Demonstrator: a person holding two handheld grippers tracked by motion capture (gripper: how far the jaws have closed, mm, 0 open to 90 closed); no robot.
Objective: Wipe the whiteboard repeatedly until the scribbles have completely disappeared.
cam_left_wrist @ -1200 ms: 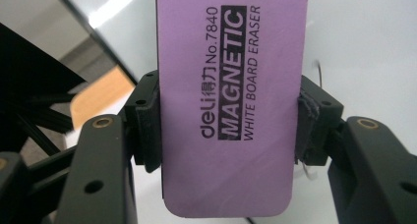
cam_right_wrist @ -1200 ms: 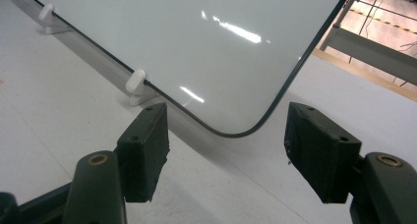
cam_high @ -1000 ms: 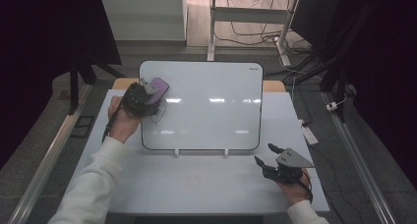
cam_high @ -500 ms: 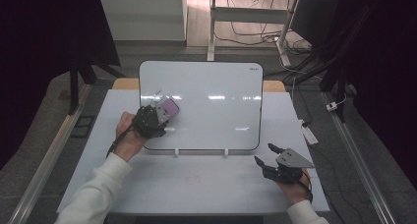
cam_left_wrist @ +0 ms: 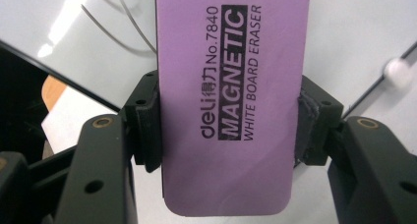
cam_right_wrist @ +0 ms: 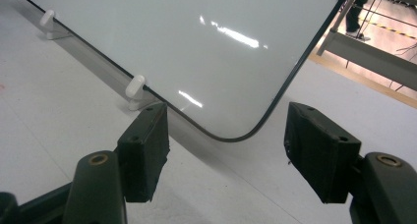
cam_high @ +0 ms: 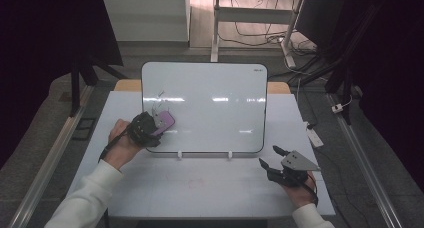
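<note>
The step in hand looks like wiping the board: the left gripper [cam_high: 150,129] has its jaws clamped on the two long sides of a flat purple rectangular whiteboard eraser [cam_left_wrist: 231,101] with rounded corners and black print reading "MAGNETIC WHITE BOARD ERASER". The eraser sits squarely between the jaws, its far end reaching well past their tips and its near end back between the jaw arms. Beyond the jaws lies the glossy white rounded-corner whiteboard [cam_high: 210,103] with a thin dark rim, propped on the white surface [cam_high: 200,188] on small white clip feet [cam_right_wrist: 135,89]. In the left gripper view thin dark pen lines [cam_left_wrist: 115,22] curve on the board just to the left of the eraser's far end, beside it and not under it; in the high view faint marks [cam_high: 161,94] show above the jaws. Whether the eraser's felt side touches the board cannot be told. The right gripper [cam_high: 280,168] rests low on the surface with its jaws spread wide and nothing between them, the board's lower corner just ahead of the gap. The next move, as I judge it, calls for keeping the clamp firm, pressing the eraser flat on the board and sweeping it sideways and up over the remaining lines, while the free gripper may need to steady the board's edge so that it does not slide on its feet.
</note>
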